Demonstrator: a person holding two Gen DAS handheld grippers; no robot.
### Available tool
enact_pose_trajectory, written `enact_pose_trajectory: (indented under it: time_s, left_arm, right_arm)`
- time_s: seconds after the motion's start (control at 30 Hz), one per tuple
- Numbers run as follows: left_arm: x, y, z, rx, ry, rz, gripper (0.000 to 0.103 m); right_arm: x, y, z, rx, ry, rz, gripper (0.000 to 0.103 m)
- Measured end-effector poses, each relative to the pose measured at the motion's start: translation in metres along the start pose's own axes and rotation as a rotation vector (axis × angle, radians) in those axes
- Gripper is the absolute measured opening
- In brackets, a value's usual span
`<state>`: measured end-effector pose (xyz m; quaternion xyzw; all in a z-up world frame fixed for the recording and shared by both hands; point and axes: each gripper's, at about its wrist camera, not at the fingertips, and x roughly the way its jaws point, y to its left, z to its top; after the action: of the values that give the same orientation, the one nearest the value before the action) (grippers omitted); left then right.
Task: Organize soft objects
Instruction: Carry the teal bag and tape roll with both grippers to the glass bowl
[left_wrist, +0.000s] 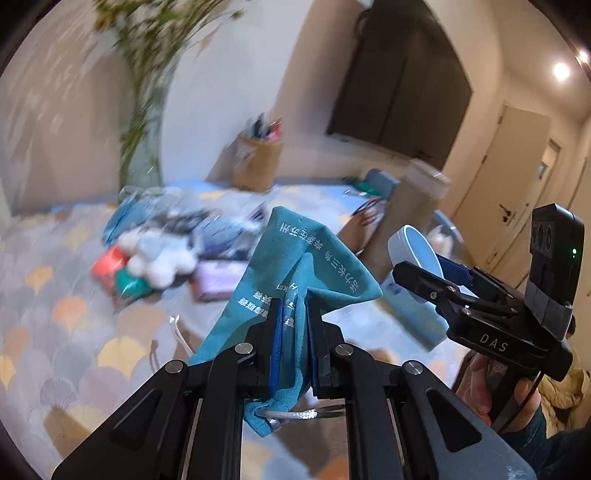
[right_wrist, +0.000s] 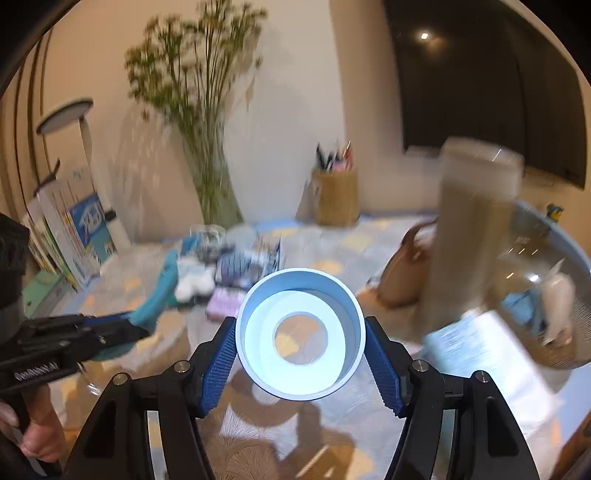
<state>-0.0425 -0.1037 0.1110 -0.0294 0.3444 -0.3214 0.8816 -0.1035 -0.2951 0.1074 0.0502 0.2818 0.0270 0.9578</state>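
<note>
Left gripper pinches teal pouch, white print unreadable; right gripper, marked "DAS", clamps white ring; far pile blurred.

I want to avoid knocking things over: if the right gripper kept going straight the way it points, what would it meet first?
Probably the heap of soft things on the table, just beyond the white ring held in the right gripper; blur leaves depth uncertain.

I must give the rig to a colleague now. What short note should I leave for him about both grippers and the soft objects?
Left gripper: shut on the teal cloth pouch, held above the table.
Right gripper: shut on the pale blue ring-shaped cup, also in the air.
Done: both items picked up.
Left: place them; the blurred pile of soft objects on the table is not yet sorted.
</note>
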Motion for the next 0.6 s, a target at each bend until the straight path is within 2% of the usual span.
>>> enact_pose_trajectory:
  time_s: [0.13,0.33,0.43,0.6]
  left_arm:
    - [-0.009,-0.037,0.02,0.064,-0.045,-0.025,0.009]
    - [-0.017,-0.113,0.06,0.198,-0.108,-0.087,0.009]
    - [-0.012,-0.145,0.079,0.243,-0.119,-0.113,0.009]
    - [0.008,-0.213,0.104,0.325,-0.129,-0.183,0.009]
  right_arm:
    - [-0.031,-0.017,0.014,0.032,-0.065,-0.03,0.066]
    - [-0.081,-0.063,0.031,0.108,-0.163,-0.113,0.066]
    - [-0.102,-0.091,0.036,0.149,-0.186,-0.202,0.066]
    - [-0.125,-0.144,0.038,0.231,-0.208,-0.301,0.066]
